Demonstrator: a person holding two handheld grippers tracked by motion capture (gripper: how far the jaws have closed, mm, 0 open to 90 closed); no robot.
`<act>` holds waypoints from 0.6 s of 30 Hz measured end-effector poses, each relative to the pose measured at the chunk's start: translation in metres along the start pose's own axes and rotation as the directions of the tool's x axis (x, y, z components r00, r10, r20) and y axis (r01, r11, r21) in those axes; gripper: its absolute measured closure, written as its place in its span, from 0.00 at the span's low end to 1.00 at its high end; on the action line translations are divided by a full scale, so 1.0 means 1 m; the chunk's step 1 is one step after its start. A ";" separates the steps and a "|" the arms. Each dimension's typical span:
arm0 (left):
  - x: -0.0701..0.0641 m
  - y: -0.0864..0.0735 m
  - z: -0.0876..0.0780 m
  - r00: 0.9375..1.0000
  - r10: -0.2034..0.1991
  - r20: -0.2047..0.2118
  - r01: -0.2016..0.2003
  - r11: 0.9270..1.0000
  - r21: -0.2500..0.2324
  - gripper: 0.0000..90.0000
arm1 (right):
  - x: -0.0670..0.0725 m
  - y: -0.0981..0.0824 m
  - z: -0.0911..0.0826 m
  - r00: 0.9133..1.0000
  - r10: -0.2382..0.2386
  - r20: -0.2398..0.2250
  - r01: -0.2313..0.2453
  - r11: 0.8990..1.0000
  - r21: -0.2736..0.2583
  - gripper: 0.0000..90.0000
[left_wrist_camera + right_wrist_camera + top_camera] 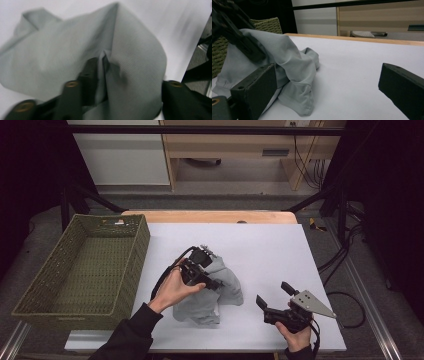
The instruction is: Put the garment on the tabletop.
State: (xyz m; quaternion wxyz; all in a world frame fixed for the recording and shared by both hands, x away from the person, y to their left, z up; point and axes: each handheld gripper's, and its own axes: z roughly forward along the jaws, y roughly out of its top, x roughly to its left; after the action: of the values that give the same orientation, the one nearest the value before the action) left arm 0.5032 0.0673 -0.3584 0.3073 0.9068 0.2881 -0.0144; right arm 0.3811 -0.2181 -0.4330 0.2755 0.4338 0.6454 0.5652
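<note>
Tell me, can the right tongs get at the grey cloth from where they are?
Probably yes: the right tongs stand open, facing the grey cloth, with bare white table between them.

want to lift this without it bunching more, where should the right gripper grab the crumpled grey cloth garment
Probably the hemmed lobe at the near-right foot of the crumpled grey cloth garment, coming in low and level from the right across the white table cover. That edge lies flat and free, while the raised ridge is already between the left gripper jaws. The right gripper stands open, apart from it.
</note>
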 end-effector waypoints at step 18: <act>-0.003 -0.034 -0.062 0.998 -0.020 -0.067 -0.010 0.904 -0.428 0.09 | 0.000 0.002 -0.002 1.000 -0.002 -0.001 0.002 1.000 -0.007 0.02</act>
State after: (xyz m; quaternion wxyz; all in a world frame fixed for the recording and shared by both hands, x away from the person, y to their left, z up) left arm 0.4735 0.1226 -0.3266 0.4886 0.8166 0.2969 0.0799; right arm 0.3801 -0.2190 -0.4308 0.2774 0.4318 0.6440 0.5674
